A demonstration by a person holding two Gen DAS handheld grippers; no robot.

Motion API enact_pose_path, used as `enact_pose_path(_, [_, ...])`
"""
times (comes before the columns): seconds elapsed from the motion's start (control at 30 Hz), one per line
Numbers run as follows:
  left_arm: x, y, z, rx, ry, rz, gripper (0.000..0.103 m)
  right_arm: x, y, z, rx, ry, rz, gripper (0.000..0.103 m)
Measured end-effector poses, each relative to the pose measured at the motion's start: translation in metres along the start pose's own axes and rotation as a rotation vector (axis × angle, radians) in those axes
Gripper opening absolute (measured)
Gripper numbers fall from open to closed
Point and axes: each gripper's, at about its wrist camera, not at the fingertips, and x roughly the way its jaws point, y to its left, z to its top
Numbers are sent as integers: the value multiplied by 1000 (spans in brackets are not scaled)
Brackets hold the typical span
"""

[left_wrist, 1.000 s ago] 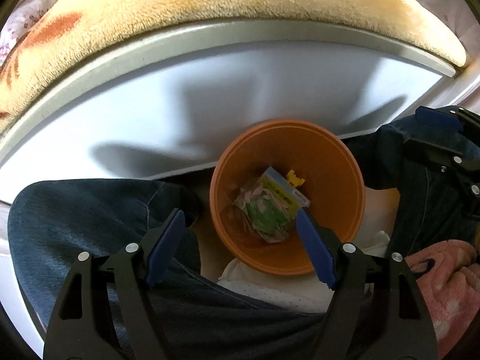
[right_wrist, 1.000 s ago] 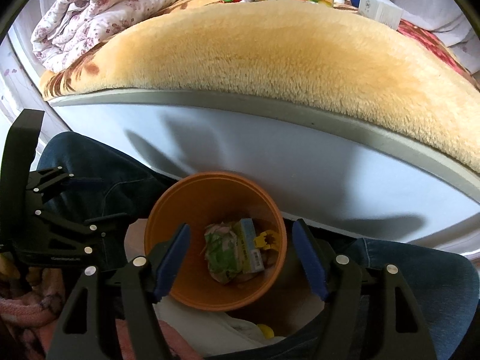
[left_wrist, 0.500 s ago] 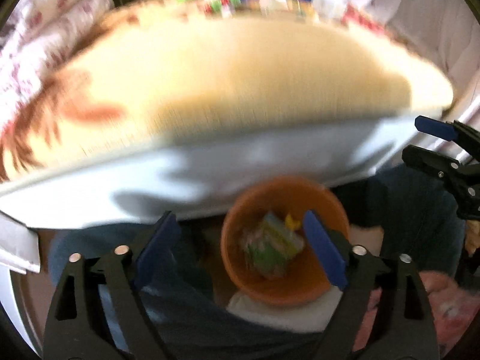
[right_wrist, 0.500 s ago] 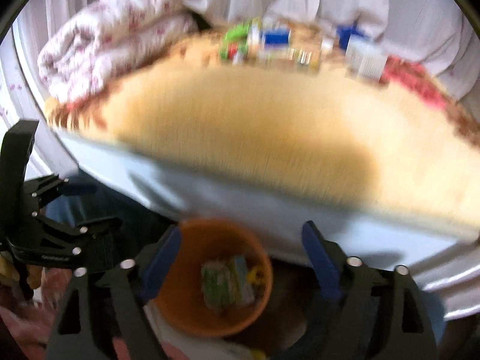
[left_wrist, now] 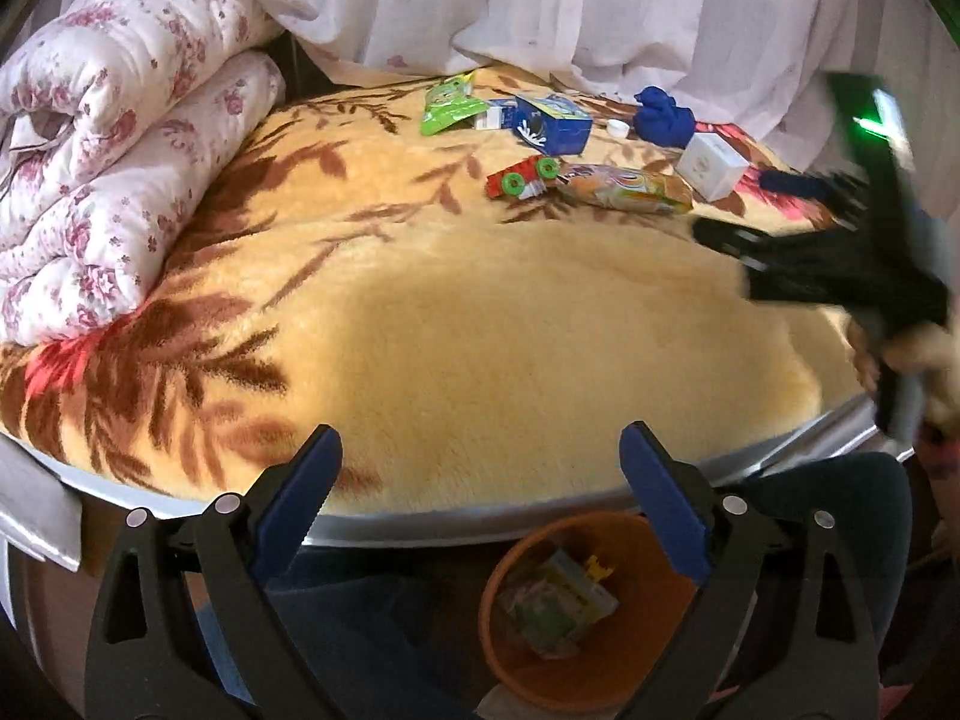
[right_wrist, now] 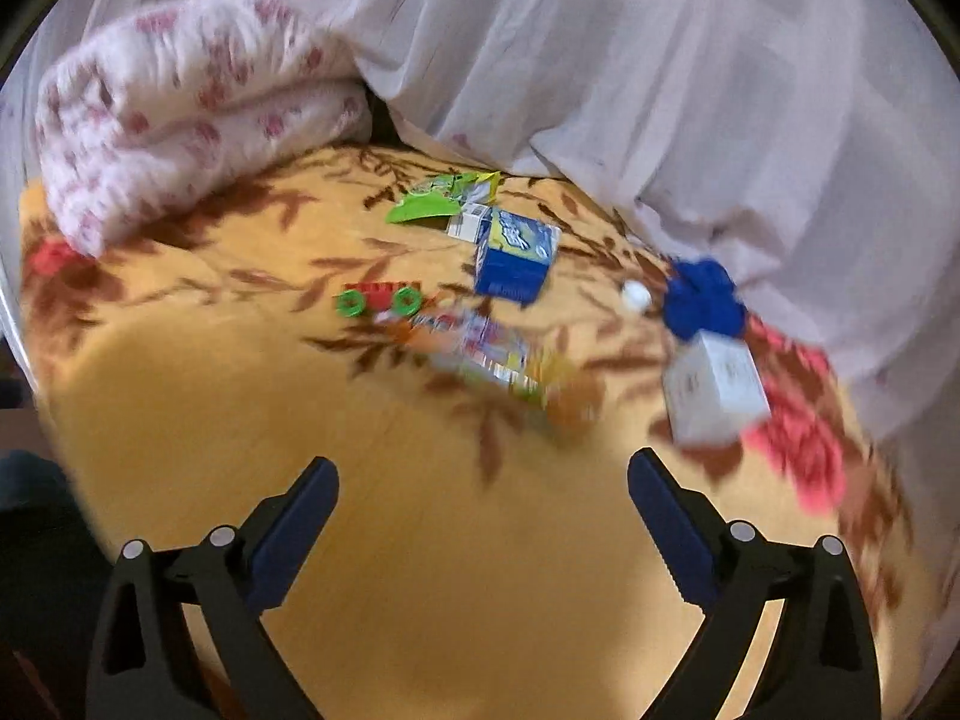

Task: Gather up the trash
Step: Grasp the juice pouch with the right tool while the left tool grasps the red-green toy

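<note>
An orange bin (left_wrist: 654, 678) with wrappers inside stands on the floor below the bed edge. Litter lies at the far side of the yellow blanket (left_wrist: 480, 312): a green wrapper (left_wrist: 444, 103) (right_wrist: 432, 204), a blue carton (left_wrist: 555, 123) (right_wrist: 516, 258), a colourful snack packet (left_wrist: 624, 186) (right_wrist: 486, 354), a white box (left_wrist: 711, 167) (right_wrist: 714, 387) and a white cap (left_wrist: 618, 129) (right_wrist: 636, 295). My left gripper (left_wrist: 480, 498) is open and empty over the bed edge. My right gripper (right_wrist: 483, 510) is open and empty over the blanket, short of the packet; it shows blurred in the left wrist view (left_wrist: 840, 276).
A red toy car with green wheels (left_wrist: 522, 177) (right_wrist: 378, 299) and a blue cloth (left_wrist: 663, 117) (right_wrist: 705, 297) lie among the litter. A folded floral quilt (left_wrist: 114, 168) (right_wrist: 180, 132) sits at the left. White curtains (right_wrist: 660, 90) hang behind the bed. Jeans-clad legs (left_wrist: 852, 528) flank the bin.
Both grippers rose from over the bin and tilted up to face the bed top. The right gripper moved forward over the blanket. Both stayed open.
</note>
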Motion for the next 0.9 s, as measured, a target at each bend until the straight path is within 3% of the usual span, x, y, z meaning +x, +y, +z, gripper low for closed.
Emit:
enact_pose_path(0.17, [7, 11, 4, -31, 23, 0, 91, 73, -2, 31, -106, 112, -32, 95])
enact_pose_path(0.33, [16, 20, 7, -53, 44, 3, 91, 122, 3, 38, -216, 190, -110, 93])
enact_pose_path(0.37, [18, 22, 9, -54, 48, 4, 91, 125, 3, 39, -225, 188, -105, 84])
enact_pose_path(0.4, [19, 22, 10, -55, 50, 6, 91, 127, 3, 40, -228, 190, -89, 68])
enact_pose_path(0.57, [23, 26, 16, -66, 51, 3, 91, 121, 8, 38, -276, 203, -143, 50])
enact_pose_path(0.9, [26, 12, 25, -33, 45, -13, 91, 45, -26, 22, -114, 116, -62, 43])
